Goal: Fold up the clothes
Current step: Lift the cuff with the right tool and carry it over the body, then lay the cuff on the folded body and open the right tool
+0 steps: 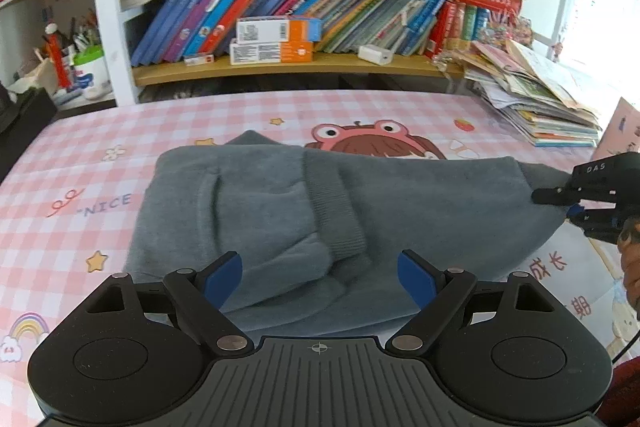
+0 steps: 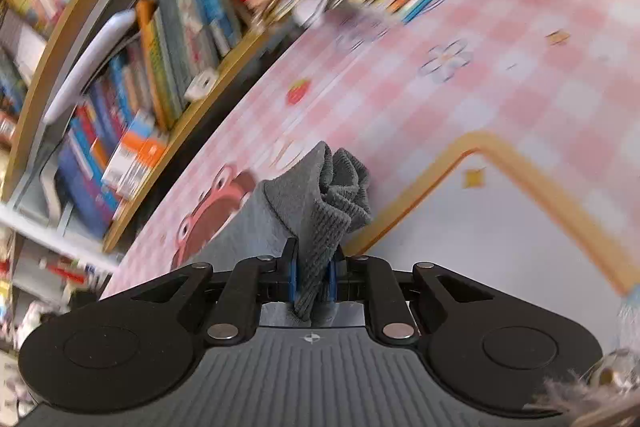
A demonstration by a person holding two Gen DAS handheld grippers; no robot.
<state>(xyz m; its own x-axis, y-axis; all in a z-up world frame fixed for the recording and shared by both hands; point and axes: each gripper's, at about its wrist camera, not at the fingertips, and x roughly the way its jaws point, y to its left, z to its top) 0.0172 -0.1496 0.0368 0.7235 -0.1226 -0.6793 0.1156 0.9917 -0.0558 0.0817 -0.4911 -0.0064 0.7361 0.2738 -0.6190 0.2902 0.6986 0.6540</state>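
The right tool pinches the ribbed hem of the grey garment, apparently to drag that end over, while the left tool hovers spread above the near edge lying on the counter ahead.

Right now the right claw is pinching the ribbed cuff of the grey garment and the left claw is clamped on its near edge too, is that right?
Not quite. The left claw is open, its blue pads spread apart above the grey garment, gripping nothing, as the left wrist view shows. The right claw is indeed shut on the ribbed cuff.
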